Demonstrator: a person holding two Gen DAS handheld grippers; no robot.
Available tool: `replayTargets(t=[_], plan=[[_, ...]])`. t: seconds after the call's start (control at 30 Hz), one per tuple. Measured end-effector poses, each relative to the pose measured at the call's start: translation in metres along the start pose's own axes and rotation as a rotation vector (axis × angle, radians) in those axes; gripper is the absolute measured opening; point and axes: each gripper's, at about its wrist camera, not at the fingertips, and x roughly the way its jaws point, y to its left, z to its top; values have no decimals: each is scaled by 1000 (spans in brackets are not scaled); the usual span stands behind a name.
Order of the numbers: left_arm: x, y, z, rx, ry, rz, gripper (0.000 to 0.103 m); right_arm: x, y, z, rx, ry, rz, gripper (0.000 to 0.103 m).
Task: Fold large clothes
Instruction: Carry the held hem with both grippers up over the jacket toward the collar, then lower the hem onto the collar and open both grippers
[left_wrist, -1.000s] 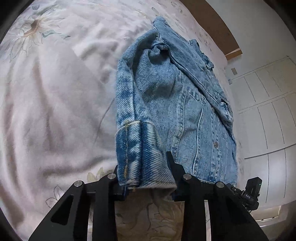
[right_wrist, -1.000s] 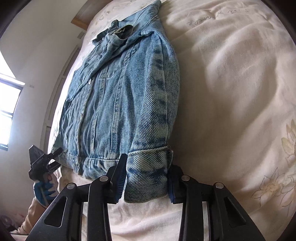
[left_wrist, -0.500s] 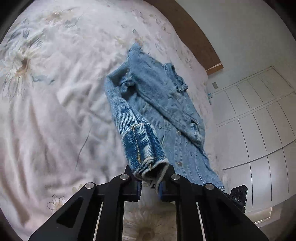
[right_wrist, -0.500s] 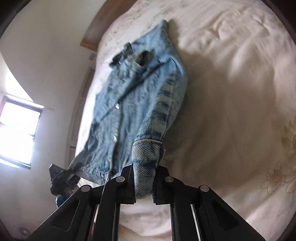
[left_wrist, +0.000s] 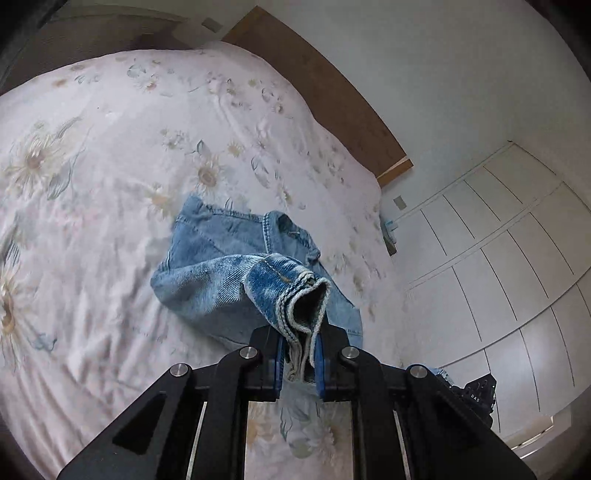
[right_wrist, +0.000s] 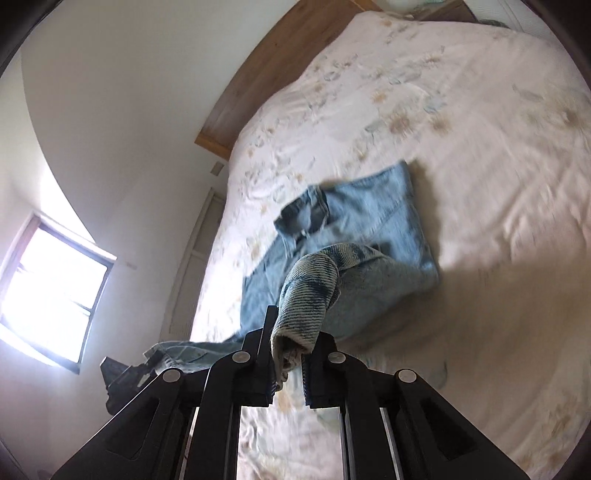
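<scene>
A blue denim jacket (left_wrist: 218, 254) lies on a bed with a pale floral cover (left_wrist: 92, 184). My left gripper (left_wrist: 300, 363) is shut on one sleeve cuff (left_wrist: 295, 295) and holds it raised above the bed, the sleeve trailing down to the jacket body. My right gripper (right_wrist: 289, 363) is shut on the other sleeve cuff (right_wrist: 308, 295), also lifted high, with the jacket (right_wrist: 373, 218) below on the bed cover (right_wrist: 480, 147). The jacket's collar (right_wrist: 306, 214) faces the headboard. The lower hem is partly hidden behind the sleeves.
A wooden headboard (left_wrist: 332, 92) runs along the far end of the bed, also in the right wrist view (right_wrist: 266, 74). White wardrobe doors (left_wrist: 498, 258) stand to the right. A bright window (right_wrist: 51, 295) is on the left wall. The other gripper's body (right_wrist: 122, 380) shows low left.
Both grippers closed on the sleeve cuffs, then rose well above the bed, pulling the sleeves up. The jacket now looks smaller and farther below.
</scene>
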Motion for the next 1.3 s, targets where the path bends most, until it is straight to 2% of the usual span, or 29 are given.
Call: replayTargets(t=[0.2, 0.37, 0.5, 0.73, 0.93, 1.03, 1.1, 1.17, 1.2, 1.23, 1.27, 1.3], plan=[[43, 0, 51, -4, -4, 10, 11, 35, 5, 58, 46, -41, -10, 10], [99, 20, 85, -15, 37, 65, 11, 76, -8, 96, 73, -32, -51, 10], [151, 43, 98, 4, 86, 130, 11, 120, -31, 125, 112, -13, -114, 10], [234, 86, 113, -3, 173, 226, 11, 198, -87, 150, 190, 48, -243, 11], [270, 116, 113, -15, 224, 251, 14, 232, -124, 162, 244, 73, -232, 14], [274, 127, 110, -45, 236, 222, 28, 241, -134, 163, 237, 86, -218, 23], [270, 137, 110, -93, 211, 207, 43, 243, -139, 161, 251, 82, -201, 29], [262, 142, 113, -142, 182, 164, 44, 244, -143, 158, 278, 67, -172, 41], [259, 142, 115, -160, 177, 143, 45, 244, -144, 158, 291, 60, -160, 43], [256, 140, 117, -158, 174, 141, 45, 243, -143, 158, 304, 50, -149, 51], [253, 136, 120, -143, 170, 151, 45, 242, -141, 159, 307, 42, -155, 63], [248, 131, 123, -122, 164, 161, 45, 240, -137, 161, 307, 30, -161, 67]])
